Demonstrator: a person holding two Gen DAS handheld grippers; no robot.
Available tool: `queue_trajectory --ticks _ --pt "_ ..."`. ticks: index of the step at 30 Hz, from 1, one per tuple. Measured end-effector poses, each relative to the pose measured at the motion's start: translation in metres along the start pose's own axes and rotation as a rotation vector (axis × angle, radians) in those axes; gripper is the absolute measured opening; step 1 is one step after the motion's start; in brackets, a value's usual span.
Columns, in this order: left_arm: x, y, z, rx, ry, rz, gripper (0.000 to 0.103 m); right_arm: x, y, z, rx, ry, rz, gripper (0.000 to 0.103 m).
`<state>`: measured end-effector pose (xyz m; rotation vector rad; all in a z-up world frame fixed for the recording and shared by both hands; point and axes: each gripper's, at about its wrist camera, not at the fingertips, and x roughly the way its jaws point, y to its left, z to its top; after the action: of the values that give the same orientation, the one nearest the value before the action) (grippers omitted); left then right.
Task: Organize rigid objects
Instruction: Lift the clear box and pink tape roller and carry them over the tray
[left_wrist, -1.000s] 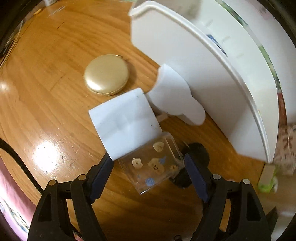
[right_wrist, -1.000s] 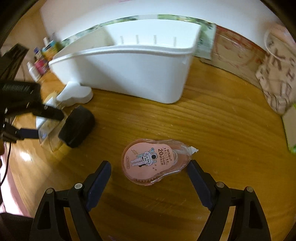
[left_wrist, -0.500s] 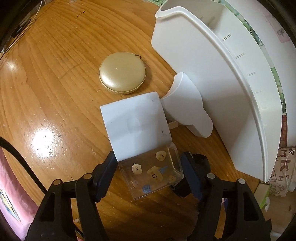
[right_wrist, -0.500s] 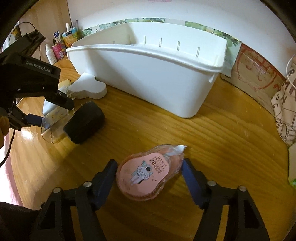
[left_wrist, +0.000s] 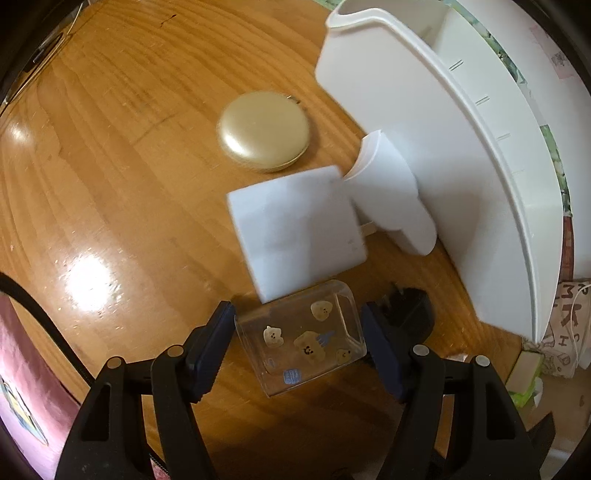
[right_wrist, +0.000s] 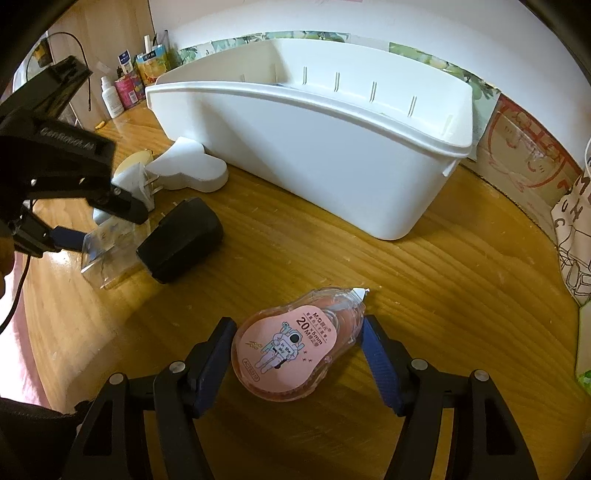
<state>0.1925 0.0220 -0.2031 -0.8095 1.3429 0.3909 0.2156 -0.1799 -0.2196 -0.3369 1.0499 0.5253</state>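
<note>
My left gripper (left_wrist: 297, 341) is shut on a clear plastic box with bear stickers (left_wrist: 303, 341), both pads against its sides; the box also shows in the right wrist view (right_wrist: 105, 254), tilted above the table. My right gripper (right_wrist: 295, 347) straddles a pink correction tape dispenser (right_wrist: 291, 347) lying on the wooden table; its pads touch or nearly touch the sides. A large white bin (right_wrist: 314, 140) stands behind; it also shows in the left wrist view (left_wrist: 443, 158).
A white plug adapter (left_wrist: 295, 232), a white foot-shaped piece (left_wrist: 391, 195), a gold round case (left_wrist: 264, 136) and a black charger (right_wrist: 181, 240) lie near the bin. Bottles stand at the back left (right_wrist: 122, 88). A tote bag (right_wrist: 572, 229) sits at the right.
My left gripper has closed onto the clear box and lifted it slightly. My right gripper has moved in and narrowed around the pink tape dispenser, which turned a little.
</note>
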Motion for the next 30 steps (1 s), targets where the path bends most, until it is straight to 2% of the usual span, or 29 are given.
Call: queue_trajectory --ticks 8,18,24,30 --pt "-0.005 0.030 -0.006 0.056 0.080 0.006 0.073 0.003 0.025 0.003 0.045 0.062 -0.022 0.069" --pt "-0.006 0.064 0.003 0.156 0.224 0.024 0.072 0.000 0.068 0.001 0.132 0.196 0.017 0.069" --pt "-0.008 0.083 0.015 0.234 0.298 0.075 0.072 -0.001 0.086 0.000 0.141 0.280 0.061 0.069" --pt "-0.016 0.093 0.024 0.353 0.331 0.140 0.072 -0.009 0.085 0.007 0.238 0.318 0.108 0.069"
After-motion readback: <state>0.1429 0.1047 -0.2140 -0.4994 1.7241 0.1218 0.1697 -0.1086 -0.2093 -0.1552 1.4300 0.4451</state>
